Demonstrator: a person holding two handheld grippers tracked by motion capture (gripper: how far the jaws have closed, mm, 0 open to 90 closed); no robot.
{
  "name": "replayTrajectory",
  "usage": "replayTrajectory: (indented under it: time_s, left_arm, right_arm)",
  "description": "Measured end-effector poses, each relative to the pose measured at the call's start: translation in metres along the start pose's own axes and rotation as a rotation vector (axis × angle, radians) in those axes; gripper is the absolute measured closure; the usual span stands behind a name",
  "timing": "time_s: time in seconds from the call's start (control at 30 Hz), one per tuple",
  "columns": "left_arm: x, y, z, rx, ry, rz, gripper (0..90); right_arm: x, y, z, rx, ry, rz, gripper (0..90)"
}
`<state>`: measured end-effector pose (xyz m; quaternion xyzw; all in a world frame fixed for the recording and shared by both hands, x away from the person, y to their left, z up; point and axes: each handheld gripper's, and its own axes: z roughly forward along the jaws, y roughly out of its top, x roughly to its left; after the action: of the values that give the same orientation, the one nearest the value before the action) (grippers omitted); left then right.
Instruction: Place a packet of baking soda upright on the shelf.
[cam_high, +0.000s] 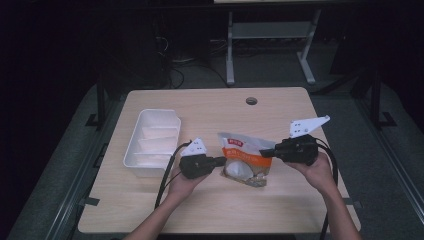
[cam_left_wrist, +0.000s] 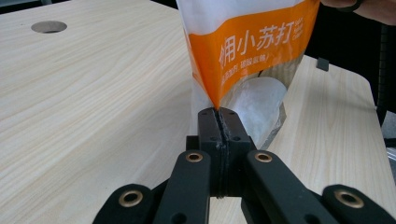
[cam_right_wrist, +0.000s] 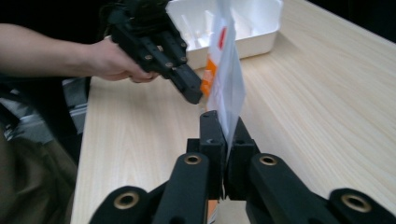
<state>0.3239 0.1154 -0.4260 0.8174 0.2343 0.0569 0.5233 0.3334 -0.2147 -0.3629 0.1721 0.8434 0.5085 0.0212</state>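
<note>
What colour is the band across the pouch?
Orange with white characters, on the pouch; clearest in the left gripper view.

Lab: dark room, cables, bare table.

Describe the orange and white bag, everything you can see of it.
The bag is a soft plastic pouch, white at the top, with an orange band printed in white characters and a clear window showing white contents. It is held over the wooden table, right of the white tray. The left gripper is shut on one side edge, the right gripper on the opposite edge.
</note>
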Motion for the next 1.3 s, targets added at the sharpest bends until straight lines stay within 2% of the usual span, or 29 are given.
replayTrajectory:
  time_s: [0.03,0.13,0.27,0.3,0.4,0.43,0.5,0.57,0.67,0.7,0.73,0.77,0.83,1.0,1.07,1.13,1.17,1.2,1.3]
  left_arm:
    - [-0.001,0.0,0.0,0.002,0.003,0.004,89.7]
    - [-0.002,0.0,0.0,0.004,0.006,0.013,89.7]
    - [-0.003,0.0,-0.001,0.005,0.008,0.013,89.5]
    - [-0.005,0.0,-0.001,0.004,0.009,0.015,89.4]
    - [-0.006,0.0,-0.002,0.008,0.016,0.028,89.2]
    - [-0.006,0.0,-0.004,0.01,0.029,0.039,89.9]
    - [-0.005,-0.001,-0.006,0.006,0.016,0.03,89.5]
    - [-0.007,-0.002,-0.007,0.018,0.031,0.038,84.2]
    - [-0.011,-0.002,-0.008,0.026,0.033,0.049,79.3]
    - [-0.016,-0.002,-0.01,0.037,0.046,0.079,76.6]
    - [-0.016,-0.002,-0.01,0.037,0.046,0.079,74.8]
    - [-0.021,-0.002,-0.012,0.044,0.056,0.1,73.4]
    - [-0.023,-0.003,-0.013,0.052,0.058,0.112,70.2]
    - [-0.029,-0.006,-0.015,0.085,0.054,0.126,63.0]
    - [-0.034,-0.009,-0.017,0.112,0.049,0.14,60.8]
    - [-0.037,-0.011,-0.017,0.118,0.051,0.145,54.9]
    - [-0.039,-0.012,-0.018,0.125,0.06,0.15,54.9]
    - [-0.043,-0.016,-0.022,0.136,0.059,0.156,47.3]
    - [-0.047,-0.019,-0.025,0.136,0.055,0.155,42.9]
  right_arm:
    - [-0.001,-0.005,0.002,-0.012,-0.006,0.022,79.4]
    - [-0.002,-0.014,0.008,-0.002,-0.011,0.043,75.0]
    - [-0.002,-0.021,0.016,-0.002,0.001,0.062,74.4]
    - [-0.003,-0.024,0.023,0.009,0.008,0.072,74.3]
    - [-0.003,-0.023,0.027,0.019,0.009,0.071,77.7]
    - [-0.002,-0.021,0.031,0.031,0.0,0.065,85.4]
    - [-0.002,-0.02,0.032,0.027,-0.006,0.068,89.2]
    - [-0.003,-0.02,0.032,0.021,0.003,0.084,89.6]
    - [-0.003,-0.02,0.032,0.014,-0.001,0.091,89.7]
    - [-0.002,-0.018,0.031,0.012,-0.006,0.087,89.8]
    - [0.0,-0.017,0.03,0.013,-0.015,0.081,89.8]
    - [0.001,-0.015,0.029,0.016,-0.021,0.075,89.8]
    - [0.004,-0.011,0.028,0.024,-0.038,0.057,89.8]
    - [0.005,-0.002,0.025,0.045,-0.06,0.044,89.8]
    - [0.003,0.006,0.025,0.053,-0.078,0.04,89.8]
    - [0.003,0.011,0.026,0.06,-0.084,0.035,89.9]
    - [0.003,0.011,0.026,0.06,-0.084,0.035,89.9]
    - [0.002,0.018,0.028,0.061,-0.091,0.027,89.9]
    - [0.0,0.026,0.031,0.055,-0.09,0.023,89.9]
